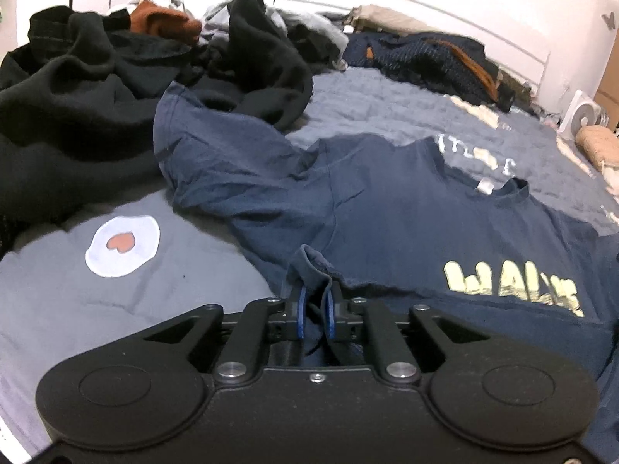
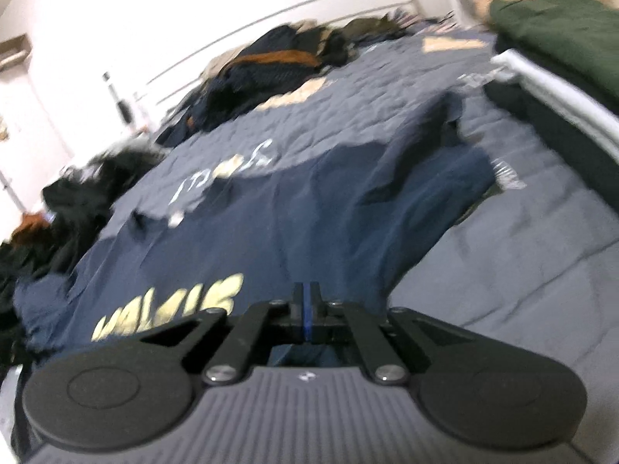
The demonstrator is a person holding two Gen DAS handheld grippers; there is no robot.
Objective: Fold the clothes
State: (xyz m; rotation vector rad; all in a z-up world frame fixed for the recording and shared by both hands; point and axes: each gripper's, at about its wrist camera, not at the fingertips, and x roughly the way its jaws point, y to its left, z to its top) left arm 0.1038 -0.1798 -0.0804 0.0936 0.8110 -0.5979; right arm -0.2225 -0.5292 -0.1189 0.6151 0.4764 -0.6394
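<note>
A navy T-shirt (image 1: 387,208) with pale yellow lettering lies spread on the bed, collar at the far side, one sleeve rumpled toward the black pile. My left gripper (image 1: 315,290) is shut on a raised fold of the shirt's near edge, and the cloth stands up between the blue pads. In the right wrist view the same T-shirt (image 2: 309,224) stretches away from me. My right gripper (image 2: 306,294) is shut over its near edge, pads pressed together. I cannot tell whether cloth is pinched there.
The grey-blue bed cover (image 1: 77,309) bears a white patch with a heart (image 1: 122,245). A heap of black clothes (image 1: 77,96) lies at the left. More dark garments (image 1: 425,54) lie by the headboard. A folded stack topped in green (image 2: 561,38) sits at the right, near a small white fan (image 1: 580,114).
</note>
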